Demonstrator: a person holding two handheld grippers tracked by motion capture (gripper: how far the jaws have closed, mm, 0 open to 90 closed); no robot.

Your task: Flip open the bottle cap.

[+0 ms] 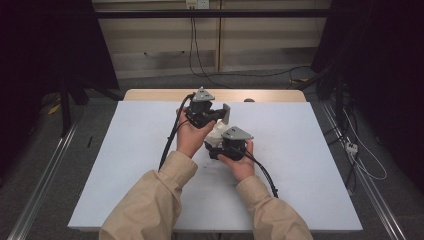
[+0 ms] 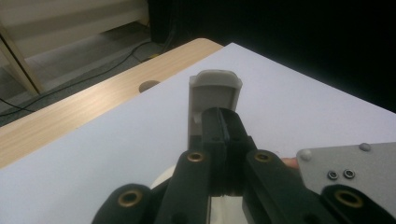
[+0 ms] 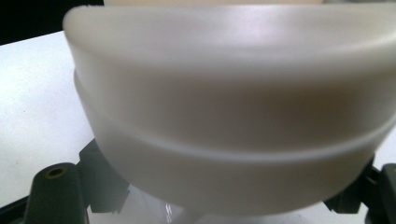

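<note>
A white plastic container (image 1: 216, 132) sits between my two hands at the middle of the white tabletop (image 1: 310, 165). Its grey-white lid flap (image 2: 215, 91) stands upright, and my left gripper (image 2: 225, 122) is shut on the flap's lower part, seen from above as the left gripper (image 1: 219, 116). The container's rounded body (image 3: 233, 102) looms close in the right gripper view, with my right gripper (image 3: 229, 205) shut on it, one jaw on each side. In the high view the right gripper (image 1: 212, 149) reaches in from the right, low against the container.
The white sheet lies on a wooden table whose bare strip (image 1: 150, 94) runs along the far edge, with a round hole (image 1: 248, 100) in it. Cables (image 1: 265, 175) trail from both grippers towards the near edge. Dark curtains and metal rails flank the table.
</note>
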